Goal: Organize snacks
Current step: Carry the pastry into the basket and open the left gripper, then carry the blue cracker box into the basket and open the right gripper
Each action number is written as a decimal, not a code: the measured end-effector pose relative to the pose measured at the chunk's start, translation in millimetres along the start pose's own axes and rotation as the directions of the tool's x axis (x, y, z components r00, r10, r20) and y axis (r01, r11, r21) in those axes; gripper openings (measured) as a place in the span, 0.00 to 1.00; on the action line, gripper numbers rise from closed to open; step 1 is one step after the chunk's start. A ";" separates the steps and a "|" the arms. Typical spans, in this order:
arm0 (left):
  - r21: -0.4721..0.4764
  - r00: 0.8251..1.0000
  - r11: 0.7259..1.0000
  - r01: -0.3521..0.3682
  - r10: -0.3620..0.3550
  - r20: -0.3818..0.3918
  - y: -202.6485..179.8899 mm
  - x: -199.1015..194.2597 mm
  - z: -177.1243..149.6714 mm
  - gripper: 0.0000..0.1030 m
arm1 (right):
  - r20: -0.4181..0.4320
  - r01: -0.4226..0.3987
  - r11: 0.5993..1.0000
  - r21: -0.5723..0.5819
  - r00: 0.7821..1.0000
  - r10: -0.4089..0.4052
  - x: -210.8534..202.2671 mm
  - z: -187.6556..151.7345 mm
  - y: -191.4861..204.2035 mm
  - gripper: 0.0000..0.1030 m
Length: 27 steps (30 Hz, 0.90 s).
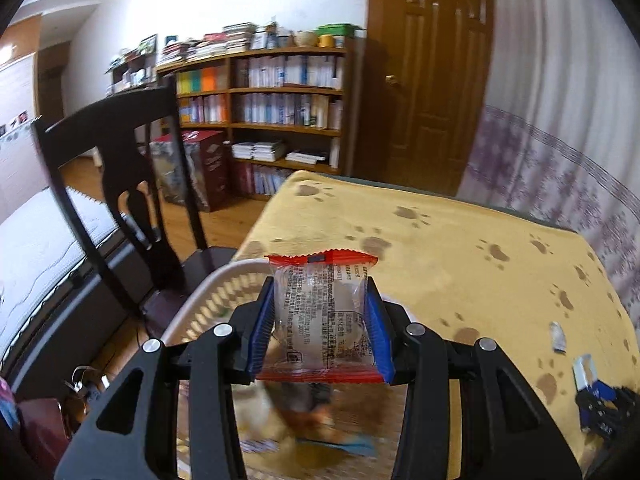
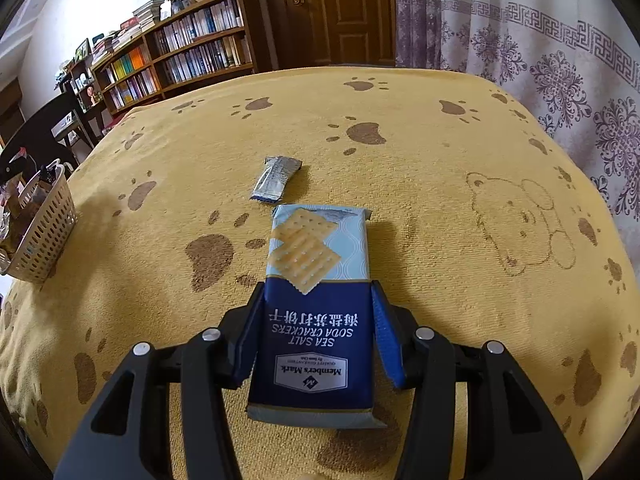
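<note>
My left gripper (image 1: 320, 286) is shut on a clear snack packet (image 1: 320, 320) with red sealed ends, held in the air above a pale slotted basket (image 1: 224, 276). The basket holds several blurred snacks. In the right wrist view, a blue soda cracker pack (image 2: 316, 264) lies flat on the yellow blanket (image 2: 440, 184). My right gripper (image 2: 318, 290) straddles its near half, with the blue pads (image 2: 382, 328) against both long sides. A small silver-blue sachet (image 2: 276, 178) lies just beyond the pack. The same basket (image 2: 44, 224) stands at the table's left edge.
A dark wooden chair (image 1: 120, 168) stands left of the table beside the basket. Bookshelves (image 1: 280, 100) and a brown door (image 1: 432, 80) are behind, and a patterned curtain (image 2: 560, 80) hangs at the right. In the left wrist view the right gripper (image 1: 600, 404) and the sachet (image 1: 557, 336) are at the lower right.
</note>
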State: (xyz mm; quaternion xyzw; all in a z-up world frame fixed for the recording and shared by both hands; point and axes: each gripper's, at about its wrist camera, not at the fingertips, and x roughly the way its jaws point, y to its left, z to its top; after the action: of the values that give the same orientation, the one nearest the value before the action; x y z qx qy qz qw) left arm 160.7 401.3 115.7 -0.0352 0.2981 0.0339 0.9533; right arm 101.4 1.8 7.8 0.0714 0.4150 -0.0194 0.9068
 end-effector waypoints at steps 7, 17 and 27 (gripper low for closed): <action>-0.046 1.000 0.999 -0.021 0.022 0.006 21.6 5.4 -1.3 0.83 | -0.001 -0.001 1.000 0.000 1.000 0.001 -0.3 -0.5 0.2 0.49; -0.041 0.998 0.998 -0.053 0.054 0.022 26.5 7.5 -3.8 0.91 | 0.022 -0.072 0.997 0.015 0.997 0.071 -12.6 1.2 4.4 0.49; -0.053 0.994 0.993 -0.103 0.104 0.018 33.4 6.6 -5.9 0.93 | 0.077 -0.183 0.983 0.001 0.980 0.182 -40.2 2.8 19.4 0.49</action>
State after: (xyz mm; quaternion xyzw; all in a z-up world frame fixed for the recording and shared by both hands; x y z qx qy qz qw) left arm 159.9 434.4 105.5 -0.0440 0.2888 0.0912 0.9520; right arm 79.0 19.6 42.2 0.1118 0.3716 0.0595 0.9197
